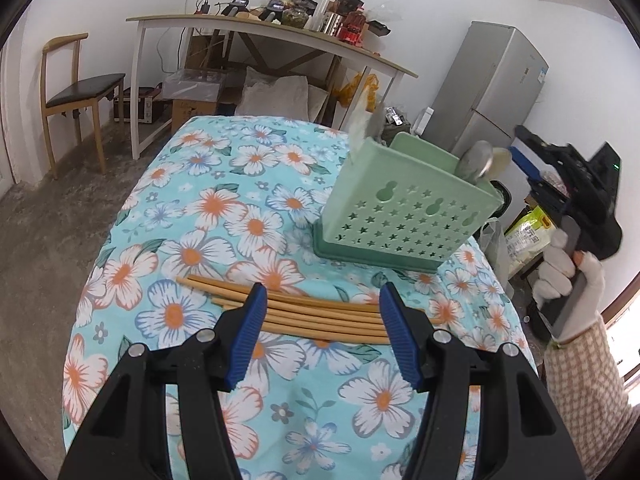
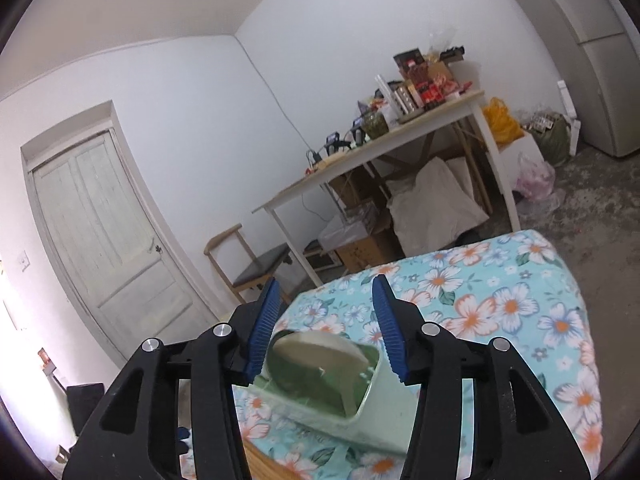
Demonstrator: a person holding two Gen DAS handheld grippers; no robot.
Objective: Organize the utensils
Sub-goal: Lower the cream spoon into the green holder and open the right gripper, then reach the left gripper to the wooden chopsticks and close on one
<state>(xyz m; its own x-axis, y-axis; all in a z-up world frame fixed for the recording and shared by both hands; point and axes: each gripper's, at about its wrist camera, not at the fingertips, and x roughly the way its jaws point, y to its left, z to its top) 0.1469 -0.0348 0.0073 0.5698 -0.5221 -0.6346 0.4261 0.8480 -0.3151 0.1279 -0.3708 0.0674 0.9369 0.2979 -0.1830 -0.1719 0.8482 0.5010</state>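
Note:
Several wooden chopsticks (image 1: 320, 314) lie in a row across the floral tablecloth (image 1: 224, 208). My left gripper (image 1: 320, 300) is open, its blue fingers straddling the middle of the chopsticks just above them. A green perforated utensil holder (image 1: 404, 216) stands behind them with spoons (image 1: 478, 162) sticking out of it. My right gripper (image 2: 326, 292) is open and empty, held high above the holder (image 2: 320, 380); in the left wrist view it (image 1: 524, 148) is to the right of the holder.
A wooden side table (image 1: 280, 36) loaded with clutter stands by the far wall, with boxes and bags under it. A chair (image 1: 76, 92) is at left, a fridge (image 1: 496, 92) at right. A door (image 2: 100, 232) is in the right wrist view.

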